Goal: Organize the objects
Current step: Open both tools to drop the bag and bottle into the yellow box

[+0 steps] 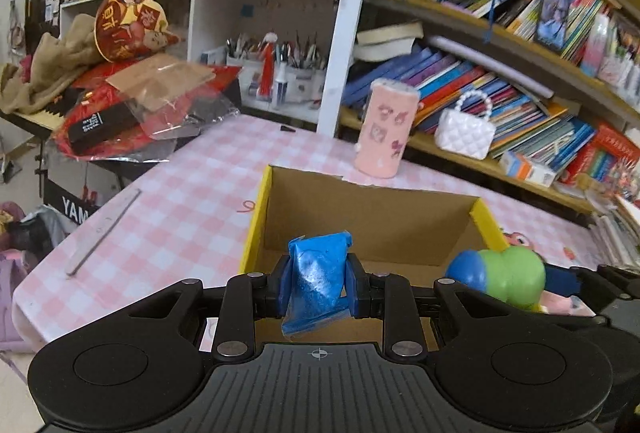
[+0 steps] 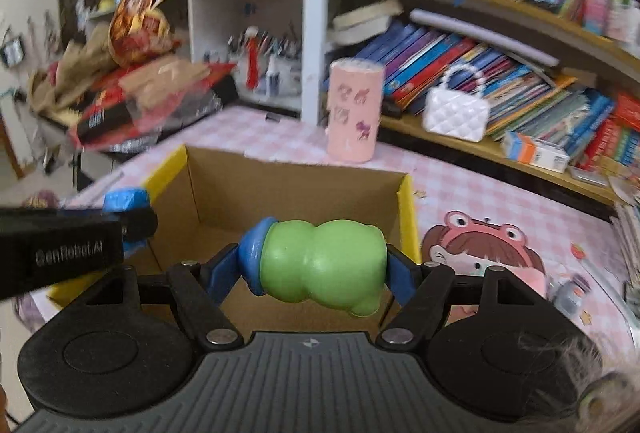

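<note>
My left gripper (image 1: pixel 318 285) is shut on a crumpled blue packet (image 1: pixel 318 281) and holds it over the near edge of an open cardboard box (image 1: pixel 372 217) with yellow rims. My right gripper (image 2: pixel 318 263) is shut on a green and blue toy (image 2: pixel 324 263), held sideways over the same box (image 2: pixel 288 193). The toy also shows at the right of the left wrist view (image 1: pixel 500 273). The left gripper with the blue packet (image 2: pixel 126 199) shows at the left of the right wrist view. The box looks empty where its inside is visible.
The box stands on a pink checked tablecloth (image 1: pixel 180 193). A pink cylindrical can (image 1: pixel 386 129) stands behind it. A ruler (image 1: pixel 104 233) lies at the left. Bookshelves with a white purse (image 1: pixel 466 131) are behind. A cartoon picture (image 2: pixel 480 245) lies right of the box.
</note>
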Demonstrator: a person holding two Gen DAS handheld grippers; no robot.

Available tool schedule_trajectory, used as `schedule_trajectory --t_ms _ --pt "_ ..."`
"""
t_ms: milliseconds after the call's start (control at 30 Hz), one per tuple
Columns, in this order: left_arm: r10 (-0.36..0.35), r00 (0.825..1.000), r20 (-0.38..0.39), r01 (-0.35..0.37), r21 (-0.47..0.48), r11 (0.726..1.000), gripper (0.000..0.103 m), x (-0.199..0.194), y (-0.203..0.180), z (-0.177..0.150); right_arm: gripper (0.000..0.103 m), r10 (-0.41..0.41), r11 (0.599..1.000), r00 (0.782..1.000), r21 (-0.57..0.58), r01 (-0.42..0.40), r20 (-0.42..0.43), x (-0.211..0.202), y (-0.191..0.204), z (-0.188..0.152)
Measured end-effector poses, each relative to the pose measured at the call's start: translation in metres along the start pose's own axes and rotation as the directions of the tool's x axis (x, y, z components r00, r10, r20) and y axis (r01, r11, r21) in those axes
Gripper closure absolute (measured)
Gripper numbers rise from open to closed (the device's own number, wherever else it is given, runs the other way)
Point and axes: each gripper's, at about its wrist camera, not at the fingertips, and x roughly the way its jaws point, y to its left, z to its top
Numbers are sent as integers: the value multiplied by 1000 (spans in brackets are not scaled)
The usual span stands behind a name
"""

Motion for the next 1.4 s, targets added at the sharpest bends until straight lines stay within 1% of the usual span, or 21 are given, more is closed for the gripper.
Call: schedule_trajectory --t_ms 100,200,267,333,400,500,567,700,733,767,800,833,867,900,1033,1067,1100,1133,1200,1300,1400 --pt "16 999 -34 -15 40 999 78 19 -8 4 30 40 996 997 -82 -45 -69 28 3 3" --pt "40 997 -72 -33 97 995 78 35 -15 5 29 68 979 988 -181 -92 -136 49 10 2" --pt "58 993 -98 -46 117 992 77 44 -17 4 29 89 970 982 -208 -123 -167 56 14 1" --pt "64 991 -118 -49 125 991 77 50 -18 4 29 110 966 976 -211 -150 -191 60 16 0" --pt "69 988 -138 -50 135 990 77 55 -19 3 29 118 965 971 -208 -161 -206 63 17 -1" --pt "77 984 -159 -53 147 988 77 61 -21 1 29 110 965 971 -210 -155 -211 64 19 0" --pt "86 983 -161 -61 154 986 75 62 -23 1 28 105 967 971 -207 -150 -215 66 19 0" --pt "78 983 -165 -53 147 988 74 61 -25 -2 26 90 973 977 -193 -128 -193 62 18 -2" --pt "75 984 -162 -51 145 988 73 60 -24 -2 23 91 974 978 -187 -126 -186 61 17 -2" --pt "69 985 -158 -47 143 989 67 58 -24 -1 19 90 976 979 -180 -123 -181 60 16 -1" --pt "66 987 -148 -46 139 989 58 55 -24 0 18 86 978 981 -174 -117 -176 60 15 -1" --pt "66 989 -135 -47 137 989 54 53 -23 1 17 78 980 983 -171 -107 -169 58 15 -1" --pt "65 991 -115 -50 133 990 45 49 -23 2 17 68 981 984 -169 -96 -163 56 14 -1" --pt "63 993 -95 -50 129 990 43 43 -22 3 17 59 982 986 -169 -86 -154 53 14 -2" --pt "49 998 -35 -45 110 993 42 22 -19 10 17 57 989 994 -131 -68 -89 30 11 -1" --pt "47 999 -14 -45 102 994 38 14 -18 12 17 53 991 996 -120 -61 -69 24 11 -1" --pt "45 999 8 -45 96 994 32 6 -17 14 17 47 992 998 -113 -52 -45 16 10 0" --pt "42 998 36 -45 93 995 29 -4 -16 14 16 39 993 999 -108 -41 -20 7 9 0" --pt "31 995 93 -39 90 995 17 -23 -13 12 14 23 995 1000 -94 -21 22 -11 7 0" --pt "28 989 146 -39 76 996 13 -47 -8 7 12 -6 999 998 -53 9 70 -39 1 -5" --pt "21 986 166 -31 55 998 10 -65 -1 -3 10 -42 999 994 -10 43 98 -62 -3 -15"
